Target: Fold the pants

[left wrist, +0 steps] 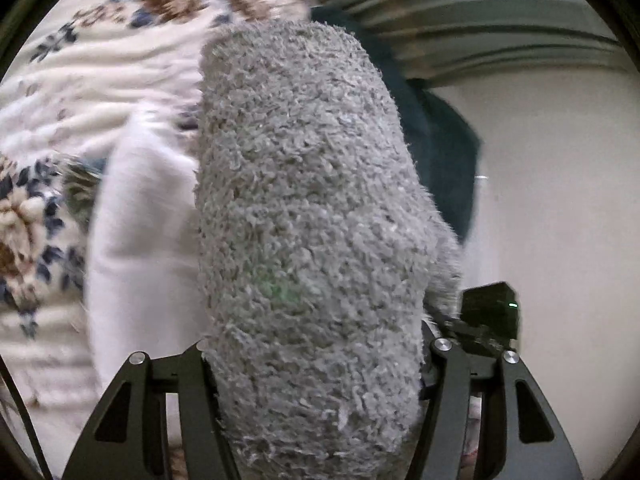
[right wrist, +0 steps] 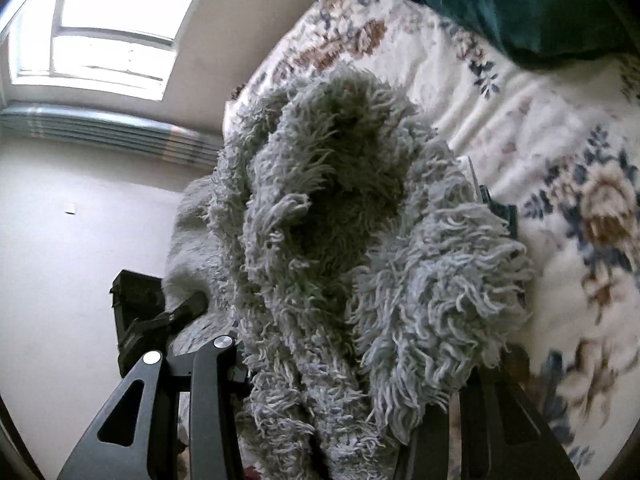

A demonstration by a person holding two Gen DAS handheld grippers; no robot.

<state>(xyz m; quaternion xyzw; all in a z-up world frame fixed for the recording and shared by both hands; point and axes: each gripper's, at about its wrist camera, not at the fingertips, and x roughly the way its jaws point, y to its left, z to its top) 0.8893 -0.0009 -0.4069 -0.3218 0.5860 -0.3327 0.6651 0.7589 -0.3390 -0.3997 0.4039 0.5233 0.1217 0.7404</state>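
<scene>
The pants (left wrist: 304, 184) are thick grey fleece, and a bulky fold of them fills the middle of the left wrist view. My left gripper (left wrist: 316, 364) is shut on that fold, with fabric packed between its black fingers (left wrist: 140, 396). In the right wrist view the pants (right wrist: 332, 208) show their shaggy inner side, bunched and hanging over the bed. My right gripper (right wrist: 340, 368) is shut on this bunch, and the cloth hides its fingertips. The two grippers are close together: the right one (left wrist: 488, 316) shows beside the left, and the left one (right wrist: 140, 320) shows in the right wrist view.
A floral cream bedspread (right wrist: 532, 128) lies under the pants. A dark teal pillow (right wrist: 500, 4) sits at the head of the bed. White cloth (left wrist: 140, 216) lies left of the pants. A window (right wrist: 104, 24), a radiator (right wrist: 104, 132) and a plain wall (left wrist: 560, 200) stand beyond.
</scene>
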